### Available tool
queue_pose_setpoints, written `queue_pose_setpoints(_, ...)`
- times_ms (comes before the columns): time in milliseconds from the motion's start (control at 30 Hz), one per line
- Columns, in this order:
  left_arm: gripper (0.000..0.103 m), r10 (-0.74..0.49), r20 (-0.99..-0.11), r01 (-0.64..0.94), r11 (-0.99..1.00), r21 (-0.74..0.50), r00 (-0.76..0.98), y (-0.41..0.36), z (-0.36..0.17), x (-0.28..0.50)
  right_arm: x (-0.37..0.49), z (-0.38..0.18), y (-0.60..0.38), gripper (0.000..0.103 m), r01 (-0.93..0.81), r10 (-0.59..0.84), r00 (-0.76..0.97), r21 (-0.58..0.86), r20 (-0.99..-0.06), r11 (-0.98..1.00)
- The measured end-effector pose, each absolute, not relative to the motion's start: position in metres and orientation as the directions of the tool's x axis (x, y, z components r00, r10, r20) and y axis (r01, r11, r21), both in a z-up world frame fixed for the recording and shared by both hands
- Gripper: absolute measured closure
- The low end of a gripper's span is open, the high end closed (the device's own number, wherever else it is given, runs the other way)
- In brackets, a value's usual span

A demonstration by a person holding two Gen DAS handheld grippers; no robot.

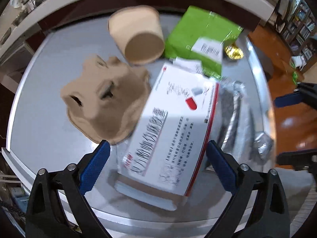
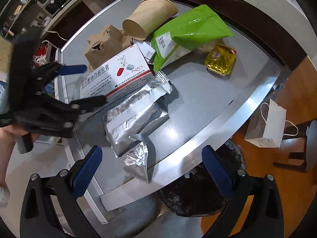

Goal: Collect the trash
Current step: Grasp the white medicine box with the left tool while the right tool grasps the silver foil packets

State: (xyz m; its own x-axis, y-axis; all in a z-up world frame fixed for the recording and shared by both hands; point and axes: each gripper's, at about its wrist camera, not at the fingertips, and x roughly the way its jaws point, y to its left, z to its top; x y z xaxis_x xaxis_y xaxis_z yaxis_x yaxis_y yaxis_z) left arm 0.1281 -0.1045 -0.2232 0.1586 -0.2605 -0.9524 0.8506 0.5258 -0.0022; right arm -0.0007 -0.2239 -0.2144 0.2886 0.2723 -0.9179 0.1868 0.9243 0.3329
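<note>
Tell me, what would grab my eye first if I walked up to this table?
Probably the bright green pouch at the far side of the grey table, beside a tipped-over paper cup. In the middle lies a white medicine box with a red capsule picture, the left gripper open around its near end. Crinkled silver foil wrappers lie beside the box, and a black-lined bin waits below the table's edge.

On the grey table [image 2: 198, 107], a white medicine box [image 2: 116, 77] is flanked by the left gripper [image 2: 90, 83], jaws apart. Silver foil packets [image 2: 132, 121] are seen just beside it. The right gripper [image 2: 152, 170] is held open above the table edge; a black-lined bin [image 2: 198, 194] is seen below.
</note>
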Motion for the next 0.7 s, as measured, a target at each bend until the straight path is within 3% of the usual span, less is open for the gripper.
queue_pose_setpoints(167,0.023,-0.258,-0.947,0.791,0.611,-0.009,0.188,-0.092,-0.224,0.131,0.006,-0.219,-0.216,0.008,0.202,0.299,0.299,0.366,-0.906,0.908)
queue_pose_setpoints(300,0.024,-0.266,-0.936,0.709,0.705,-0.025,0.231,-0.072,-0.219,0.126,0.018,-0.225,-0.196,0.038,0.175,0.376,0.272,0.429,-0.886,0.886)
queue_pose_setpoints(567,0.024,-0.26,-0.931,0.605,0.794,-0.056,0.256,-0.049,-0.222,0.117,0.018,-0.213,-0.174,0.039,0.12,0.484,0.238,0.52,-0.842,0.846)
queue_pose_setpoints(700,0.024,-0.258,-0.93,0.601,0.797,-0.052,0.262,-0.059,-0.223,0.12,0.014,-0.201,-0.161,0.036,0.032,0.462,0.254,0.485,-0.85,0.874)
